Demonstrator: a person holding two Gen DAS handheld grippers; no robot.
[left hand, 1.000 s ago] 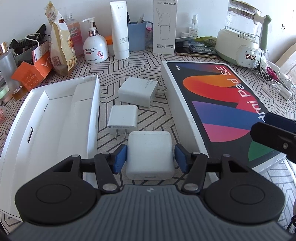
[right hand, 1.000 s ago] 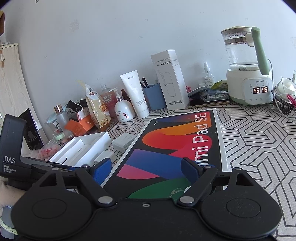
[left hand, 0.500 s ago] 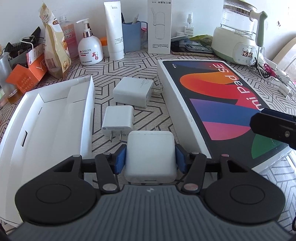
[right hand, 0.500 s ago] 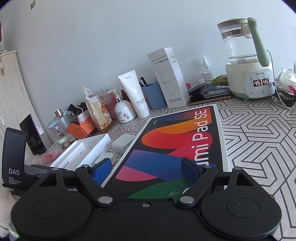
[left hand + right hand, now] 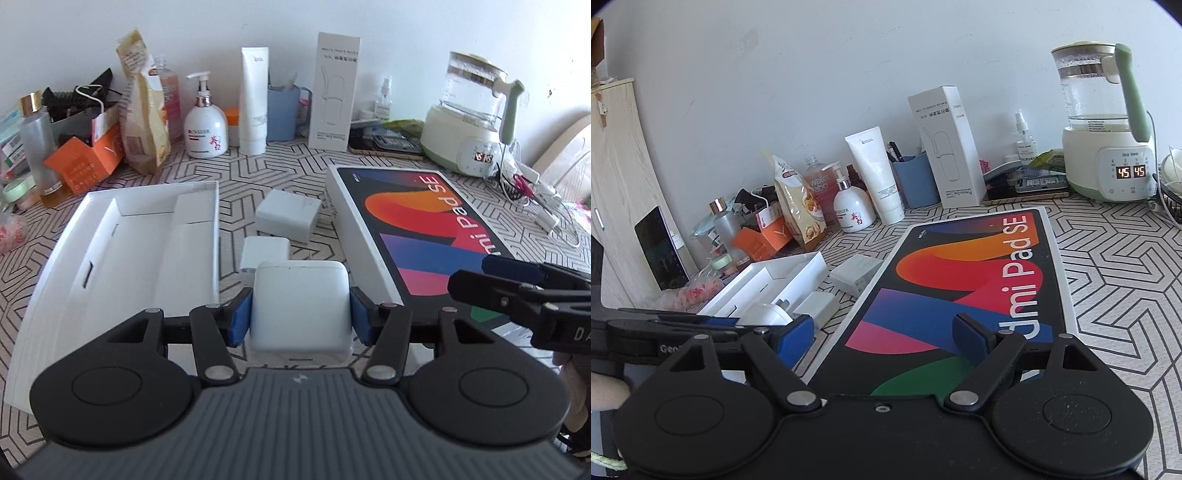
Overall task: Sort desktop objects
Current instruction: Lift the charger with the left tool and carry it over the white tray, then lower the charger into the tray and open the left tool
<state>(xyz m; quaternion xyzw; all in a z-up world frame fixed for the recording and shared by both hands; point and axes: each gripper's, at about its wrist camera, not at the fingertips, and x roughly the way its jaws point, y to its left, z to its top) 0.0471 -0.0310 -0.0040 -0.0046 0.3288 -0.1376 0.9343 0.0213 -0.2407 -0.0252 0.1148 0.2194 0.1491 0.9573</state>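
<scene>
My left gripper is shut on a white square charger and holds it lifted above the table. A smaller white plug adapter and a white box-shaped adapter lie on the table beyond it. An open white tray box lies to the left. The colourful Pad SE box lies to the right. My right gripper is open and empty, hovering over the near end of that Pad SE box. The left gripper with the charger shows at the left of the right wrist view.
Along the back wall stand a snack bag, a pump bottle, a white tube, a blue cup, a tall white carton and a glass kettle. Cables lie at the far right.
My left gripper has closed on the white charger and lifted it, tilting the view up. The right gripper has barely moved.
</scene>
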